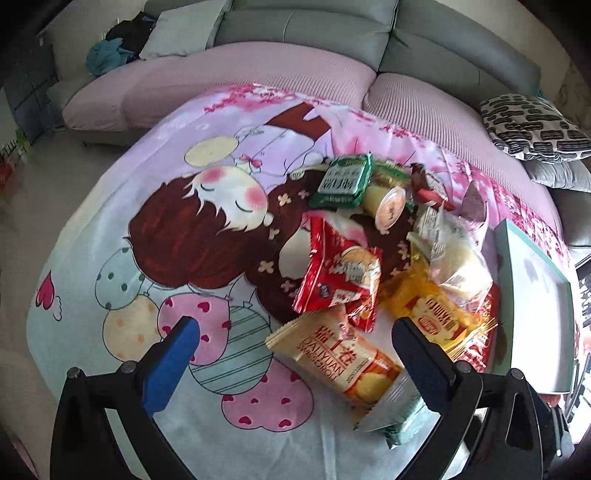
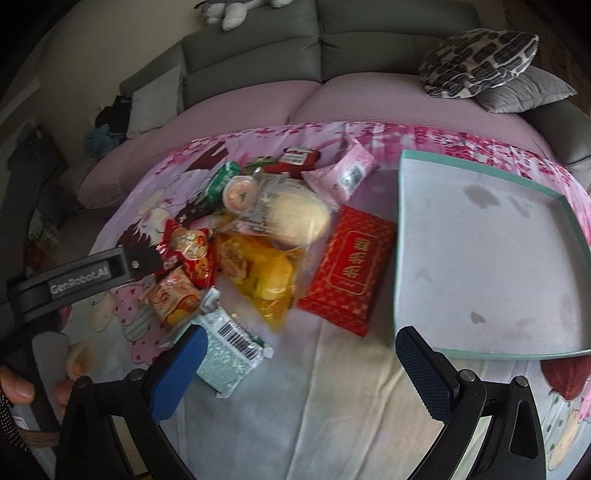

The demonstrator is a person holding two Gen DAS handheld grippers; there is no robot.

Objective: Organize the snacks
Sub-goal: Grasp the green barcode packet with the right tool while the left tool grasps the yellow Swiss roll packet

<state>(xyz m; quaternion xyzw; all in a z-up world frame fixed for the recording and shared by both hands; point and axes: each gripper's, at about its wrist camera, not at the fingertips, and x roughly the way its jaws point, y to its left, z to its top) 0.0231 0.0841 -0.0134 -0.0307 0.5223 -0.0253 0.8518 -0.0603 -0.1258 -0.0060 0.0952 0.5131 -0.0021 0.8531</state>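
Snacks lie heaped on a cartoon-print cloth before a grey sofa; both your tongs hang spread and empty. Your left gripper straddles the cream Swiss-roll packet, its jaws wide and nothing pinched. Your right gripper hovers over bare cloth, released, with the pale green barcode packet just beside its blue finger at 9 o'clock.

The heap sits at 10 o'clock of the right wrist view, the teal-rimmed box lid at 2 o'clock, empty.

The risks, as judged: the packets overlap, so closing on the Swiss roll may also drag the red biscuit bag resting on its top edge. Slick film may slip from the pads, and the clear-wrapped bun may crush.

The count: one tray-like lid, two sofa cushions stacked, one jelly cup, one red patterned packet, one pink packet, one yellow bag. At least ten snacks in all; the overlap hides any more.
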